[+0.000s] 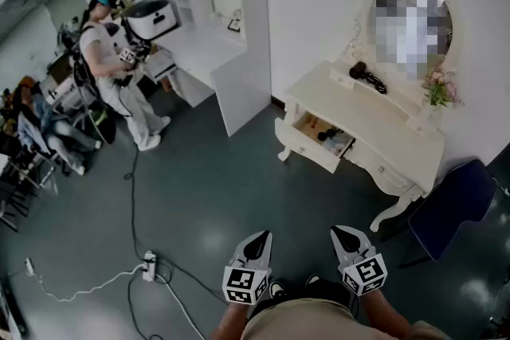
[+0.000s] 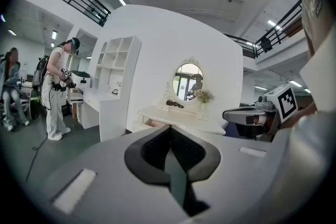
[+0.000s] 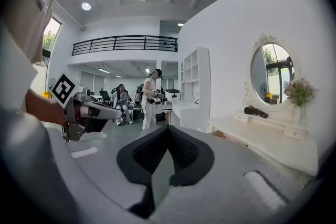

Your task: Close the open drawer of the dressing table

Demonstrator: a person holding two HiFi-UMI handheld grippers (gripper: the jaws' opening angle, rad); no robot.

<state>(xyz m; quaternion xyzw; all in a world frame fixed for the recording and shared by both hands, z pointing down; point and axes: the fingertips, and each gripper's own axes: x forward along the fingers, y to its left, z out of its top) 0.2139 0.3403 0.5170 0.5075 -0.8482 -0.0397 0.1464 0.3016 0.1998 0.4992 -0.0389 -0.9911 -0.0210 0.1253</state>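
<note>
Well ahead of the left gripper (image 1: 261,241) and right gripper (image 1: 341,235), both with jaws together on nothing, the drawer (image 1: 313,141) juts open from the table (image 1: 374,109) toward them, marginally nearer the right.

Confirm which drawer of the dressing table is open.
The left drawer in the head view, at the dressing table's end nearer the white shelving: pulled out, contents showing. The right drawer, by the blue chair, sits flush.

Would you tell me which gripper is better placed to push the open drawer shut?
Probably left: the left gripper faces the open drawer head-on, while the right gripper has the dressing table off to its side.
</note>
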